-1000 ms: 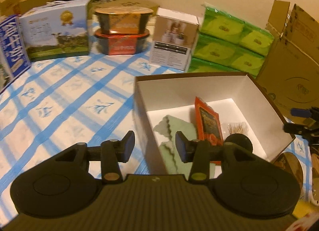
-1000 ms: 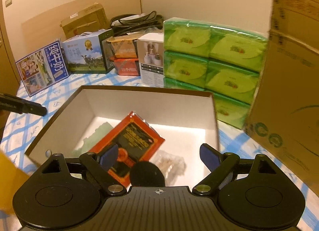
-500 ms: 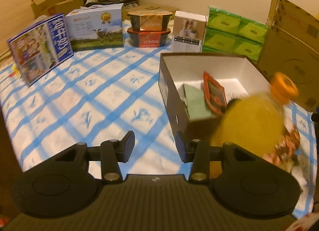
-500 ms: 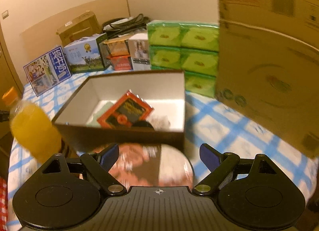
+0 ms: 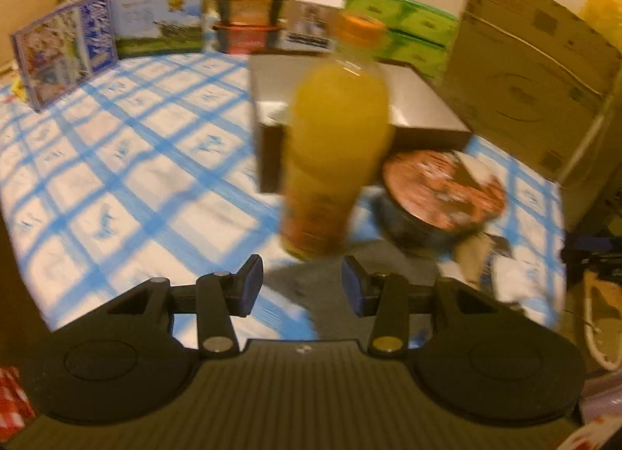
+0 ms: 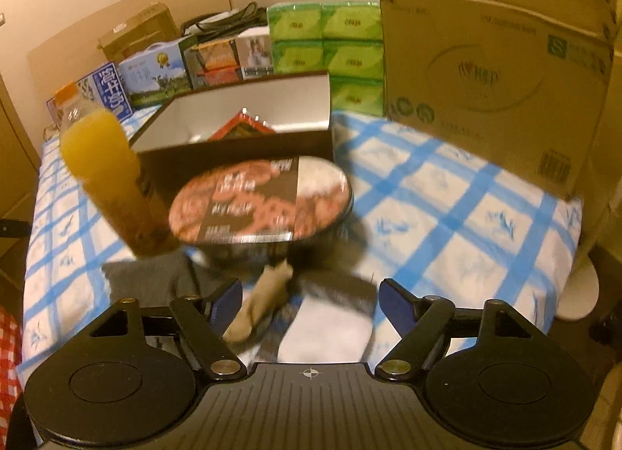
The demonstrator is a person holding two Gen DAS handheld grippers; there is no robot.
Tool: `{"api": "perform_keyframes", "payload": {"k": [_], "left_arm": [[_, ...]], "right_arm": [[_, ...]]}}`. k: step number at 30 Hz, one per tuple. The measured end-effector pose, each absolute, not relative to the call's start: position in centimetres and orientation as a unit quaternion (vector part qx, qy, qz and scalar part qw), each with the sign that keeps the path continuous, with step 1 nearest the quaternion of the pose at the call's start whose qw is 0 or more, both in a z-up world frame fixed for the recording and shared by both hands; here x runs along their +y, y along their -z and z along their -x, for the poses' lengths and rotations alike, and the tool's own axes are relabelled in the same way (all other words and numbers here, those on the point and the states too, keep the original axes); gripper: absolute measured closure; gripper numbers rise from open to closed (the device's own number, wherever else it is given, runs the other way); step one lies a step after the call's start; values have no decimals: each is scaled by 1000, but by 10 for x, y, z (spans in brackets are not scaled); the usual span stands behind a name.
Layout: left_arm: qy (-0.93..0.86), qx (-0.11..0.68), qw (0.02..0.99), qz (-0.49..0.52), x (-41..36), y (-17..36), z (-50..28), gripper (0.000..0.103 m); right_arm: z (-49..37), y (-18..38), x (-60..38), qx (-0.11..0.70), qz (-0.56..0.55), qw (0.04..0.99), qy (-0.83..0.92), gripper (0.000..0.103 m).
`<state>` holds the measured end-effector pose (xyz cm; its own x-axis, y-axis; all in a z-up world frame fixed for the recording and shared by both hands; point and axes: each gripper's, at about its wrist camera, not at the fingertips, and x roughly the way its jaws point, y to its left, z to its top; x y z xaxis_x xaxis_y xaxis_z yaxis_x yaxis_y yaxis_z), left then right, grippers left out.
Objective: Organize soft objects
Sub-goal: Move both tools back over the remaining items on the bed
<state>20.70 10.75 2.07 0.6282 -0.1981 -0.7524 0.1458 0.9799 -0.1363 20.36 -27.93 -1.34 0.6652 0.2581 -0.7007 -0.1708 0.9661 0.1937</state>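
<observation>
Both your grippers hang empty over the near edge of the checked cloth, soft things just ahead.

Your left gripper [image 5: 302,283] stands partly open with nothing between its pads, pointing at the orange juice bottle [image 5: 335,146], which stands upright in front of the open box [image 5: 268,162]; your right gripper [image 6: 309,304] gapes wider (its jaws have just been closing a little) and grips nothing; below and between its fingers lie a white sock [image 6: 326,333] and a beige sock [image 6: 258,306], side by side on the blue-checked tablecloth [image 6: 447,216], with a dark grey cloth [image 6: 151,279] to their left; the noodle bowl [image 6: 260,199] sits just beyond them, against the box's front wall; a red packet [image 6: 243,127] leans inside the box.
</observation>
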Motion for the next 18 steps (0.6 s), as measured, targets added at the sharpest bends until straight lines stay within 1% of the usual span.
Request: {"api": "perform_keyframes", "payload": {"k": [9, 18], "left_arm": [[157, 447, 880, 44, 38, 8, -193, 64], [210, 461, 862, 25, -25, 32, -216, 65]], "right_arm": [[-172, 31, -279, 406, -80, 904, -111, 35], [-171, 52, -290, 420, -105, 897, -95, 37]]}}
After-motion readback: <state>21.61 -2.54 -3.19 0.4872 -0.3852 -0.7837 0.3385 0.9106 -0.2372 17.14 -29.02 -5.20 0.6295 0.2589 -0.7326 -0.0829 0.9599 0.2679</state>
